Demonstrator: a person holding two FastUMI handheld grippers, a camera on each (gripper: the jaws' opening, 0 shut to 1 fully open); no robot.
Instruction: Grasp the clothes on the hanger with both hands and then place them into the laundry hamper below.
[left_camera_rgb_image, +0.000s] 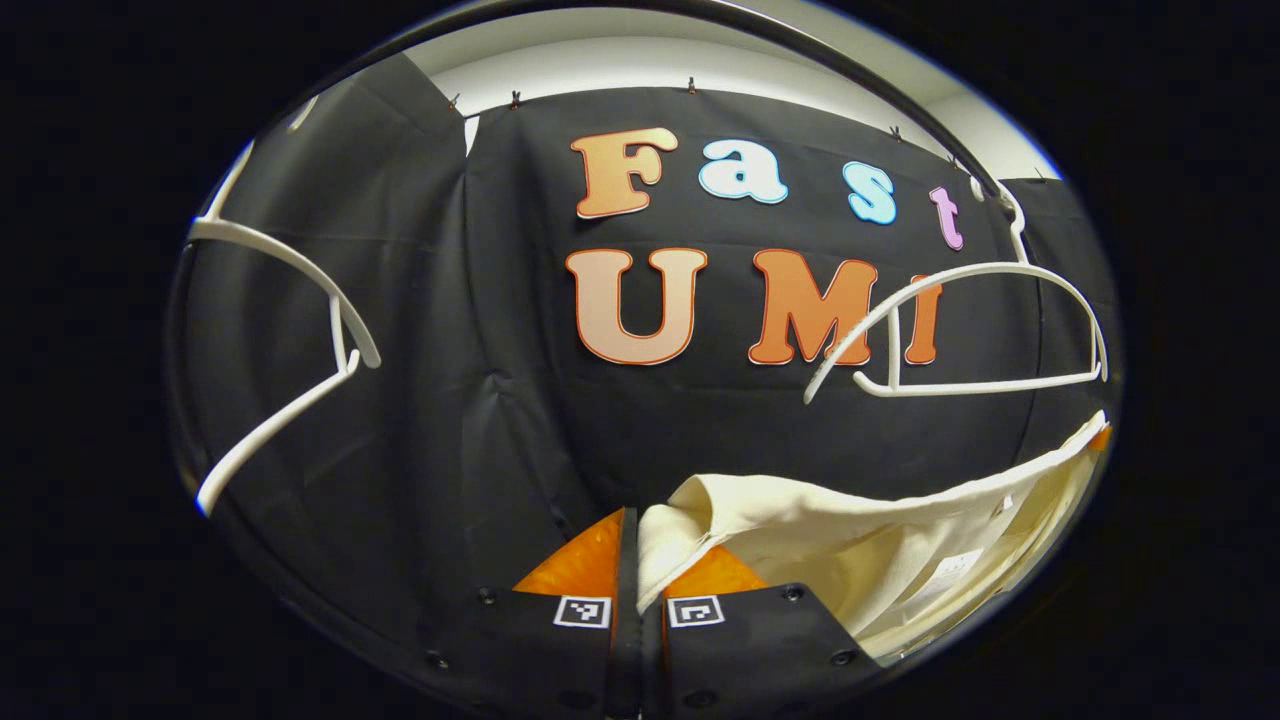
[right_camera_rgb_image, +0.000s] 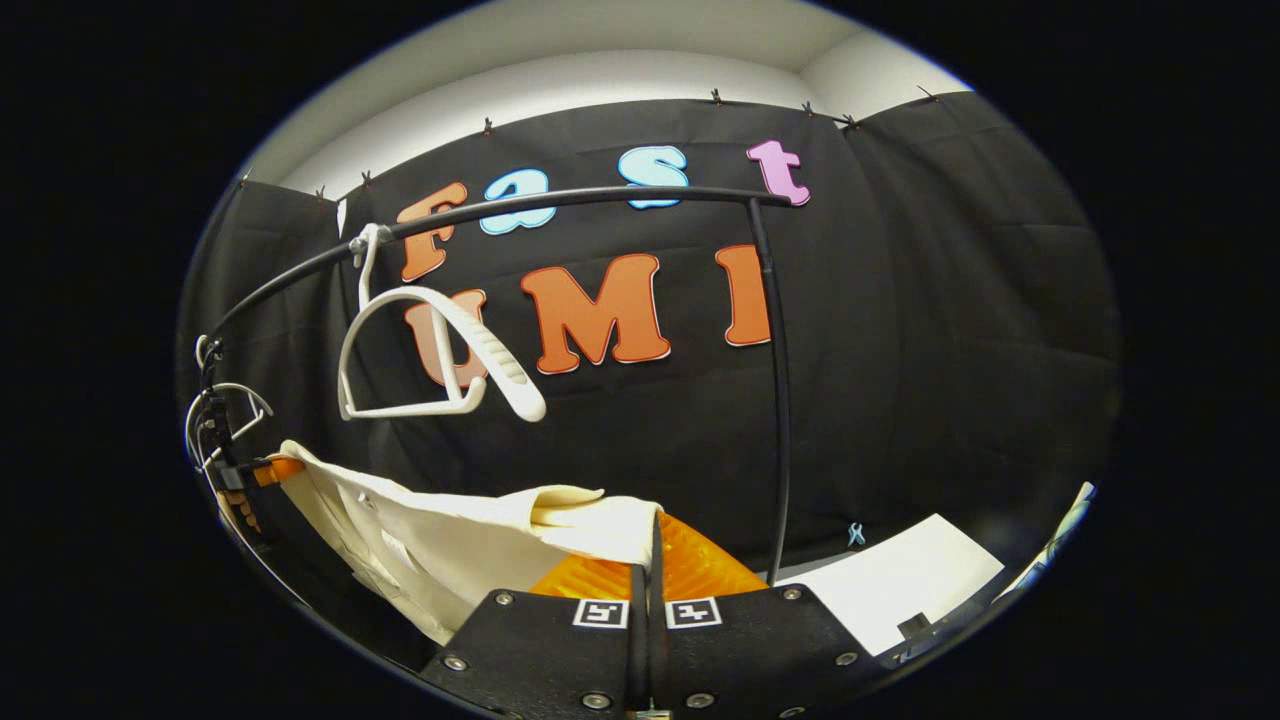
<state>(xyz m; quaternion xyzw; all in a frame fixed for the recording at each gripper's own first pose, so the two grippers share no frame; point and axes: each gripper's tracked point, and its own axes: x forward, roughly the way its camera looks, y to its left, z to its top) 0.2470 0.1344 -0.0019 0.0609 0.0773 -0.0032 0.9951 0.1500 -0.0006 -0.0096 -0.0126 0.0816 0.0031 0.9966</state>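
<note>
Left gripper view: cream garment (left_camera_rgb_image: 880, 540), light, limp, likely to slip; my left gripper (left_camera_rgb_image: 638, 560) is pinched on its near edge, cloth between the fingers, the rest sagging away rightward below an empty white hanger (left_camera_rgb_image: 985, 330). Right gripper view: same garment (right_camera_rgb_image: 450, 535), clear of the hanger (right_camera_rgb_image: 440, 350) on the rail (right_camera_rgb_image: 560, 205); my right gripper (right_camera_rgb_image: 652, 560) is clamped on the opposite edge, cloth spanning toward the far gripper, best held by these edges.

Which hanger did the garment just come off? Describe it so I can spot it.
Find the black rail crossing the booth wall. Two white hangers hang from it; take the bare hanger directly above the cream garment stretched between both grippers. The other hanger hangs off to the side, away from the cloth.
</note>
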